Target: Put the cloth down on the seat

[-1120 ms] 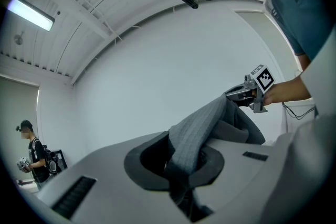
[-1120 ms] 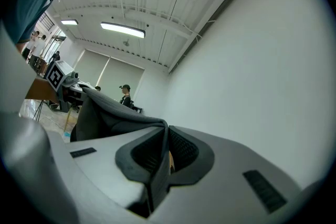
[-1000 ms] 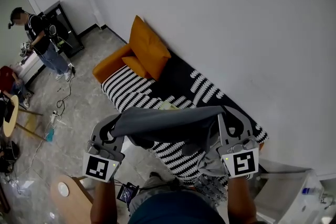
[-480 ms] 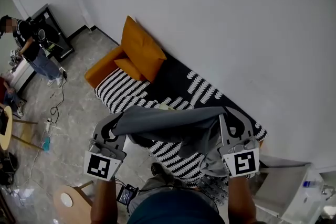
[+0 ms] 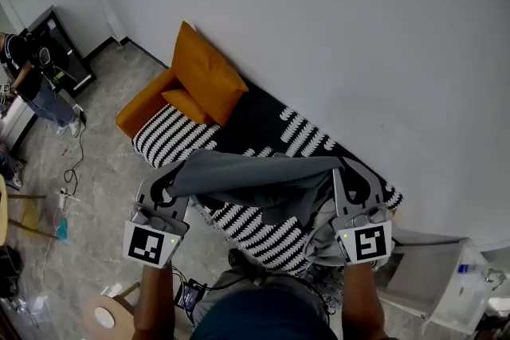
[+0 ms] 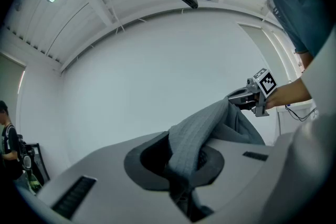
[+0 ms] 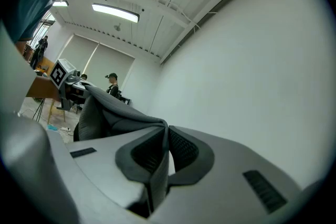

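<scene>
The cloth (image 5: 255, 175), a grey ribbed piece, is hanging in the air, stretched between the 2 grippers above the front edge of the seat (image 5: 263, 127); it is not yet lying on it. The left gripper (image 5: 170, 185) is gripping the end at the cloth's 9 o'clock side. Its jaws are pressing almost together on a bunched fold that is spilling out over them. The right gripper (image 5: 344, 173) is clamping the end at the 3 o'clock side, with a thin flat edge of fabric squeezed between its nearly touching jaws. Between the 2 grips the top edge is running almost straight, while the rest is sagging in loose folds toward 6 o'clock, in front of the person's legs.

The seat is a sofa wearing a black cover with white stripes, running from 10 o'clock to 4 o'clock along a white wall (image 5: 319, 28). Orange cushions (image 5: 203, 76) are leaning at its 10 o'clock end. Another person (image 5: 28, 80) is standing at 9 o'clock on the grey tiled floor (image 5: 96, 163), well apart from the sofa.
</scene>
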Tool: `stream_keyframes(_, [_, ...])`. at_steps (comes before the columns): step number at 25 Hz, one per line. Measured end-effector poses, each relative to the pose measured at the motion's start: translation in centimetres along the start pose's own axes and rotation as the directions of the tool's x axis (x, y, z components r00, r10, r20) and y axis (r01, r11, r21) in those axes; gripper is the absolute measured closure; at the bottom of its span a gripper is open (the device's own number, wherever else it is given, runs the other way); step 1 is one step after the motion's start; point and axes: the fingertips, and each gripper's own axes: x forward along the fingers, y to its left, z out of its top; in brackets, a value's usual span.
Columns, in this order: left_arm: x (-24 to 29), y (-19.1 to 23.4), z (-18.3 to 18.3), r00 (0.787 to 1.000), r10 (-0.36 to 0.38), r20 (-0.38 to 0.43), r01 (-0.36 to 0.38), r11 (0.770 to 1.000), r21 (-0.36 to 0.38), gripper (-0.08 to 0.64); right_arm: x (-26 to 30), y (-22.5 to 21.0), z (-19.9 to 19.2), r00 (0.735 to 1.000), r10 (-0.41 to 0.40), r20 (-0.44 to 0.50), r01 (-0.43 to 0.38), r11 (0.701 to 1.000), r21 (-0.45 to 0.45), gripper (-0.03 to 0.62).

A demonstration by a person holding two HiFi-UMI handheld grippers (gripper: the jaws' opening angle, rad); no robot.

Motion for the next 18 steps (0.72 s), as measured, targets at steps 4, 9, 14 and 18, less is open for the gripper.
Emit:
stream_keyframes(4, [1.2, 0.8, -0.9, 1.000, -0.008, -0.012, 0.008, 1.000, -0.007, 0.535, 1.4, -0.2, -0.9, 1.000, -0.002, -0.012, 0.002, 1.000, 0.003, 0.566])
stream_keyframes(9, [3.2, 1.3, -2.0, 0.999, 0.006, -0.032, -0.006, 1.000, -0.007, 0.535, 2.9, -0.8, -2.5, 0.999, 0.008, -0.037, -0.007, 0.999, 0.041, 0.566])
stream_keyframes(14, [5.5, 1.1, -2.7, 0.998, 0.033, -0.047, -0.032, 0.999, 0.009, 0.535, 4.3, -2.1, -4.5, 0.999, 0.030, -0.027, -0.028, 0.998, 0.060, 0.566])
stream_keyframes(18, [7.1, 0.2, -3.0, 0.997, 0.056, -0.053, -0.055, 0.998, 0.022, 0.535, 4.6, -3.6, -6.2, 0.999, 0.047, -0.020, -0.046, 0.996, 0.083, 0.566])
